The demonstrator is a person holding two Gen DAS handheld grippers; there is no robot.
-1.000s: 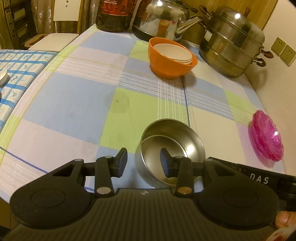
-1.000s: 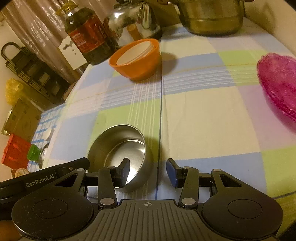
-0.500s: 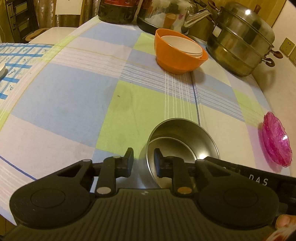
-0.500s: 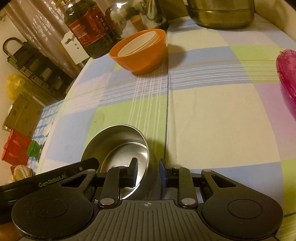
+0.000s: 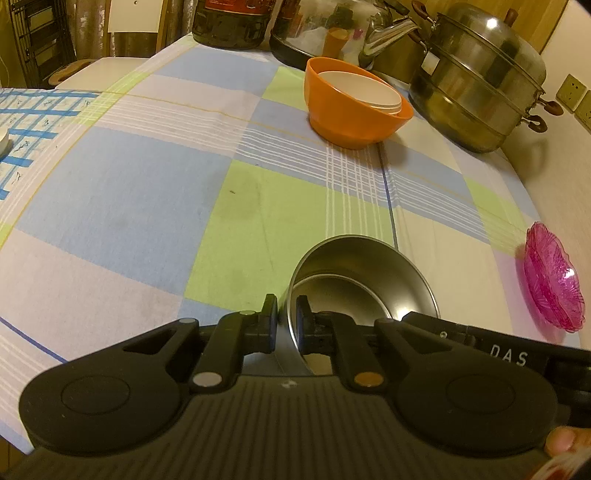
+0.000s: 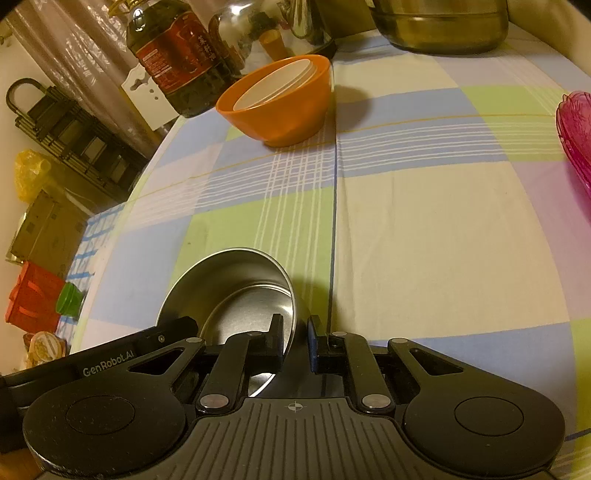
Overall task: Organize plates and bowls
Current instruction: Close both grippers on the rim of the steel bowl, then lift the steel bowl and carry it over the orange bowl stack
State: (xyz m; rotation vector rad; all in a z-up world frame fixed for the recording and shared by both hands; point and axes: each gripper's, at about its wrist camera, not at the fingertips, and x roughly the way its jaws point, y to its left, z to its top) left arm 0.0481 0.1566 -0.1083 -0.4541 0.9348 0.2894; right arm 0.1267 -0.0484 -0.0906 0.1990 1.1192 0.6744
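A steel bowl (image 5: pixel 369 273) (image 6: pixel 229 280) sits on the checked tablecloth (image 5: pixel 147 206) close in front of me. My left gripper (image 5: pixel 285 325) is shut on its near-left wall, one finger inside and one outside. My right gripper (image 6: pixel 295 336) is closing its jaws over the near-right wall, and the pads press on the metal from both sides. Farther back stands an orange bowl (image 5: pixel 347 118) (image 6: pixel 284 107) with a white bowl (image 5: pixel 358 88) nested in it. A pink glass plate (image 5: pixel 554 280) (image 6: pixel 576 133) lies at the right edge.
A steel steamer pot (image 5: pixel 476 81) and a kettle (image 5: pixel 384 33) stand at the back right by the wall. A dark oil bottle (image 6: pixel 177 55) stands behind the orange bowl. The table edge drops off on the left toward a black rack (image 6: pixel 74 133).
Both grippers have dropped toward the steel bowl and their jaws have drawn together from wide apart onto its wall. The bowl has stayed where it was.
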